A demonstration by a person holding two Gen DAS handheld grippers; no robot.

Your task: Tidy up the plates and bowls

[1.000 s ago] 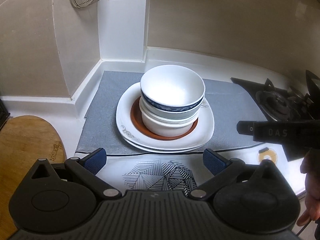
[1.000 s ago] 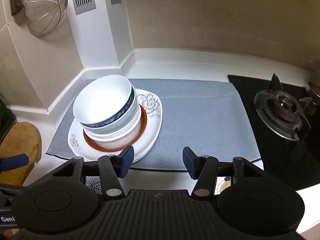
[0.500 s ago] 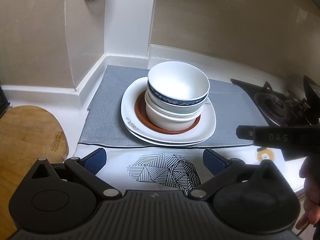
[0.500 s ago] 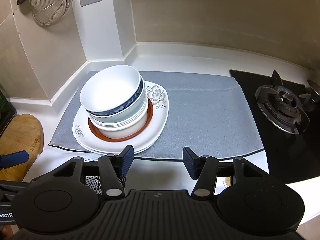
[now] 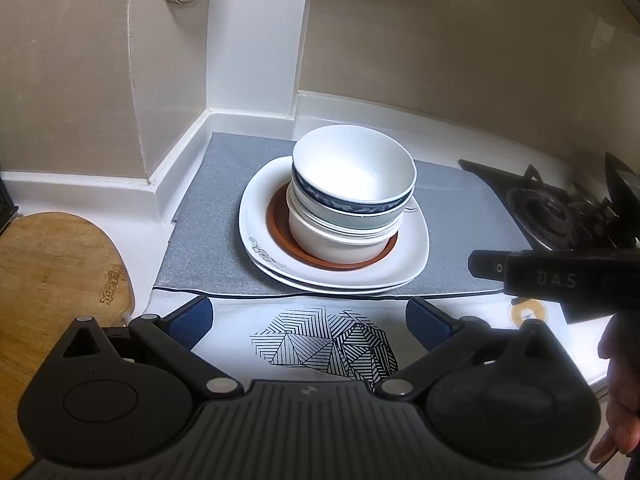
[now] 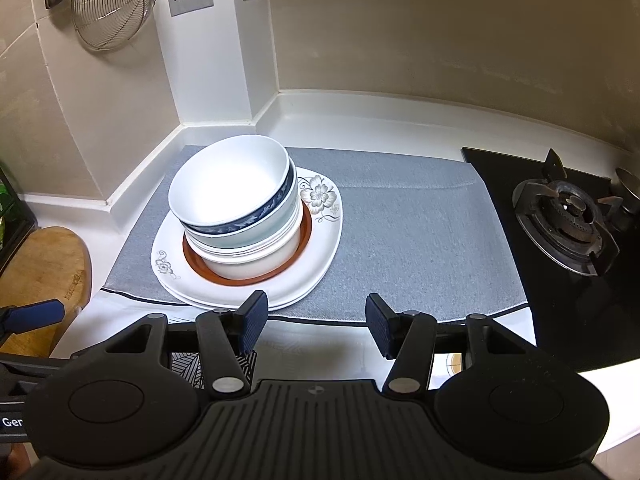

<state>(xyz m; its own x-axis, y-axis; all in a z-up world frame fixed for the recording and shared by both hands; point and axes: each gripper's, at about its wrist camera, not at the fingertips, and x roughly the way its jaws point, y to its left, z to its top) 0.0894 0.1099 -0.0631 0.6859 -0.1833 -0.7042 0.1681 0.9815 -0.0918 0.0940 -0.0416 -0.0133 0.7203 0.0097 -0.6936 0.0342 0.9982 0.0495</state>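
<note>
A stack of bowls (image 5: 352, 196) (image 6: 240, 216), the top one white with a blue band, sits on a brown plate (image 5: 280, 236) (image 6: 308, 228). Under it lie white square plates (image 5: 256, 220) (image 6: 324, 248) with flower prints, on a grey mat (image 5: 208, 208) (image 6: 412, 240). My left gripper (image 5: 308, 318) is open, low at the counter's front edge, short of the stack. My right gripper (image 6: 312, 320) is open too, holding nothing, just in front and to the right of the plates. The right gripper's body (image 5: 560, 276) shows at the right of the left wrist view.
A wooden cutting board (image 5: 52, 280) (image 6: 44, 264) lies at the left. A black gas stove (image 5: 560, 216) (image 6: 572, 220) is at the right. A wire strainer (image 6: 112, 4) hangs on the wall. A patterned white cloth (image 5: 324, 344) covers the counter's front. A hand (image 5: 620, 400) appears at right.
Both grippers have drawn back and up from the stack, which now looks farther and smaller. The bowls and plates have not moved. Both grippers stay open.
</note>
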